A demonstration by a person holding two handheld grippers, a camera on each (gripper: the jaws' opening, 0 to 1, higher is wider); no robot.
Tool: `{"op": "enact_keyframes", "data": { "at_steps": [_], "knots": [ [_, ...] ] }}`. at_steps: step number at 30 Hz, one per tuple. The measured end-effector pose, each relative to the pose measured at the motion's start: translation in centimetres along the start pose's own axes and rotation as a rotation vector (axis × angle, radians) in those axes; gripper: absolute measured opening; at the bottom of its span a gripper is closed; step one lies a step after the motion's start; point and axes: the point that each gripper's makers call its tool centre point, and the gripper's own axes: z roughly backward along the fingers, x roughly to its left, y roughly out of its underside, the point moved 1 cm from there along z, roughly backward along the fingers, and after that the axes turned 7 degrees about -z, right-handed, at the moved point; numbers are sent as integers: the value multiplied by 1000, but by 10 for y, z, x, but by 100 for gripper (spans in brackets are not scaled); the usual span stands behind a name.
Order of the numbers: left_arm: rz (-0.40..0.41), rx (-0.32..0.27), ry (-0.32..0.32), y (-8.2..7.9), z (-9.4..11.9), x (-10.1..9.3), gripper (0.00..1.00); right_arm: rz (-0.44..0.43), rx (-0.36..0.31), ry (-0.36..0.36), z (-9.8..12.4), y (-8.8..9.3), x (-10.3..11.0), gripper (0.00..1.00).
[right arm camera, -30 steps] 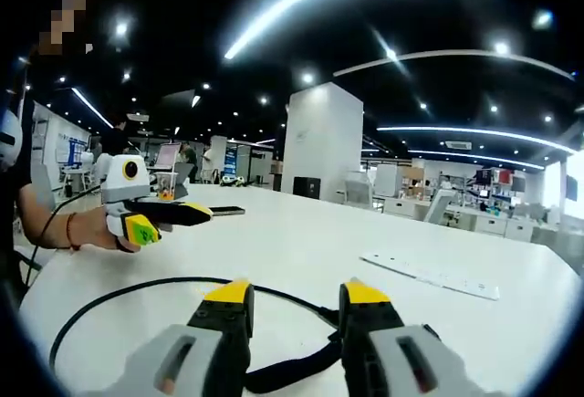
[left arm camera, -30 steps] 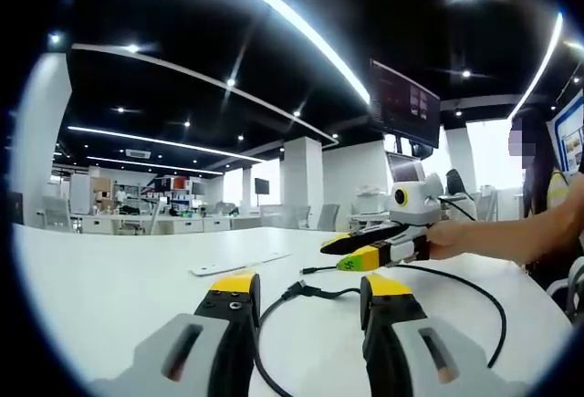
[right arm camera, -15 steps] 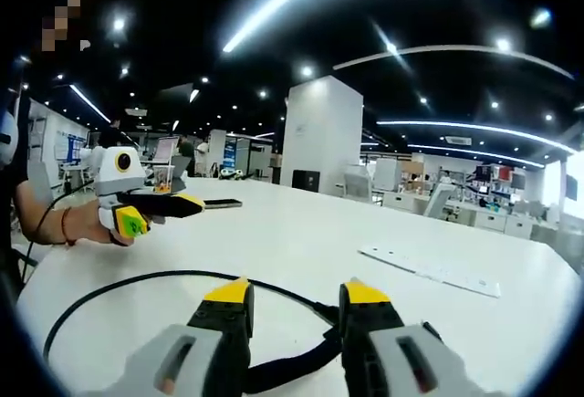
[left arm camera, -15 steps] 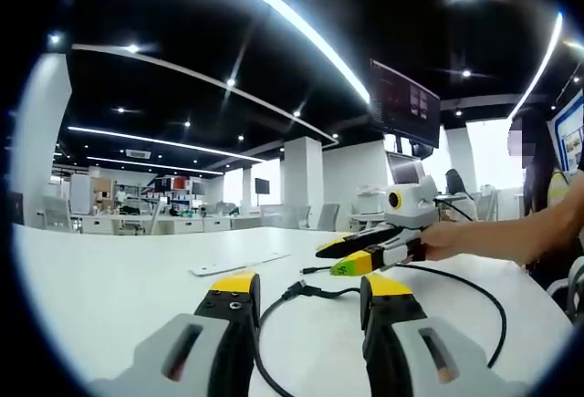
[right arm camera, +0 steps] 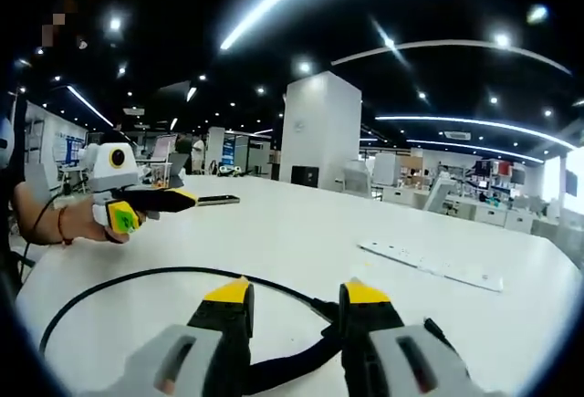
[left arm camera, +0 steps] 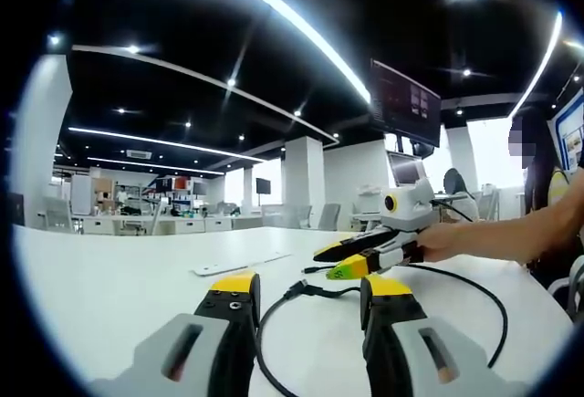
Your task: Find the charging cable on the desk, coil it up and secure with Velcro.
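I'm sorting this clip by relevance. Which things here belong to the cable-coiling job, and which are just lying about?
Job: black charging cable, white Velcro strip, left tongs, right tongs.

Lying about: dark phone-like slab on the white desk, far from the cable.

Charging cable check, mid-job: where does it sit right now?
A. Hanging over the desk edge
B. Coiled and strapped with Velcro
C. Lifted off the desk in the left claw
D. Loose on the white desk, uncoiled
D: the black charging cable trails in a loose curve across the white desk, with no Velcro on it.
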Motion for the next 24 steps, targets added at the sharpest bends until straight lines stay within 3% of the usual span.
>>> {"op": "enact_keyframes", "data": {
  "at_steps": [7,13,24],
  "knots": [
    [2,0,8,-1,-2,-1,44,1,26,7,-5,1,-11,38],
    [1,0,6,0,-3,0,44,2,75,12,-10,13,-21,38],
    [-1,4,9,1,-4,-1,44,21,126,5,-20,17,-25,38]
  ]
}}
